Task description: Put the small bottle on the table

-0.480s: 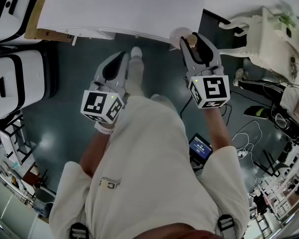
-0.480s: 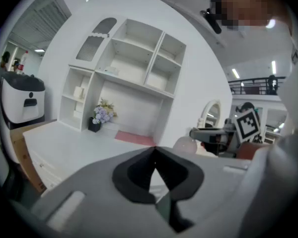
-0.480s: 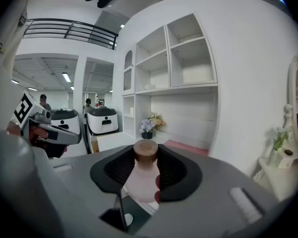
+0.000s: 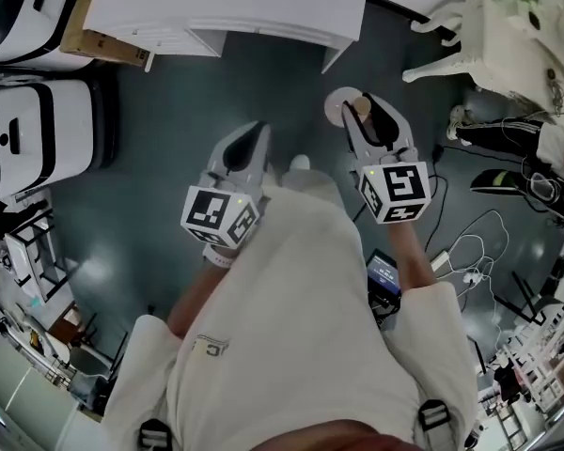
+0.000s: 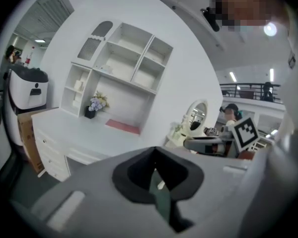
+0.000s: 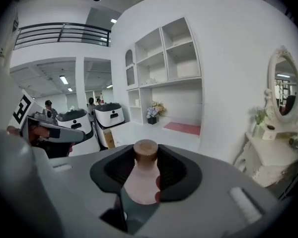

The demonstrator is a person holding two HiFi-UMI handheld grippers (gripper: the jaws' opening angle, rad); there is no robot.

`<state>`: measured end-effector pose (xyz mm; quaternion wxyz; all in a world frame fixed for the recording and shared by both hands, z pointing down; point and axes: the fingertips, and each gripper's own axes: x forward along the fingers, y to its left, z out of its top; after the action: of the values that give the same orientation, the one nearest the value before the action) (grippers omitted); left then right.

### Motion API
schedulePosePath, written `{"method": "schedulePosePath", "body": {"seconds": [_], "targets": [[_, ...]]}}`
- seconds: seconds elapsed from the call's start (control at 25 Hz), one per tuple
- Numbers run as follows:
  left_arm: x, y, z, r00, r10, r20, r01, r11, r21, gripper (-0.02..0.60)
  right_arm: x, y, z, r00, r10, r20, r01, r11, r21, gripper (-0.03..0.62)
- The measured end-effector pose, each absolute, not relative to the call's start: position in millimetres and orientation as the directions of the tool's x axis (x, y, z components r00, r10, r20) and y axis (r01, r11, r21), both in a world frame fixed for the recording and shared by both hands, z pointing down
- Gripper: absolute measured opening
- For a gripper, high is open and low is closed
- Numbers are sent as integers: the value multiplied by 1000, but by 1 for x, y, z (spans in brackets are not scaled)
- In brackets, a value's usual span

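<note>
The small bottle [image 4: 343,104] is pale and round-bodied with a brown cork stopper [image 6: 145,151]. My right gripper [image 4: 368,113] is shut on its neck and holds it upright over the dark floor. In the right gripper view the bottle [image 6: 140,182] stands between the black pads [image 6: 176,175]. The white table [image 4: 226,7] lies ahead at the top of the head view, a short way beyond the bottle. My left gripper [image 4: 252,139] hangs level with the right one, jaws together and nothing in them. The left gripper view shows its jaws [image 5: 158,182] closed.
Two white machines [image 4: 38,130] and a cardboard box [image 4: 103,45] stand at the left. A white ornate dresser [image 4: 508,36] with a mirror [image 6: 283,90] is at the right, with cables [image 4: 479,242] on the floor. A shelf unit [image 5: 124,68] with flowers backs the table.
Both grippers and the bottle sit lower in the head view, farther from the table's edge and over the open floor. The grip on the bottle is unchanged.
</note>
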<state>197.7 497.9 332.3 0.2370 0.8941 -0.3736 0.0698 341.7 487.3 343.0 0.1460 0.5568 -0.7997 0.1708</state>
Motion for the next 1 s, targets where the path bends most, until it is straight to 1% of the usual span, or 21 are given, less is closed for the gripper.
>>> {"method": "schedulePosePath", "body": {"seconds": [0.2,0.44,0.68,0.84,1.0], "targets": [[187,513,328,706,-640,303,-707,-611,356,2,332,525,347,-333,-846,416,-943,291,-161,141],[173,526,321,681,-671,293,-730,-594,338,2,321,534,337,-364,-847,387,-931,322,-170,141],[166,498,334,632,-724,276,-769,-539,344,2,318,494,346,-397,-837,377,-917,379,-123,142],[130,462,336,592,-761,265,-793,-491,361,2,284,456,348,-445,-815,372,-894,430,-127,141],[89,400,342,567,-780,267,-807,-460,369,2,247,395,360,-471,-795,381,-881,445,-159,143]]}}
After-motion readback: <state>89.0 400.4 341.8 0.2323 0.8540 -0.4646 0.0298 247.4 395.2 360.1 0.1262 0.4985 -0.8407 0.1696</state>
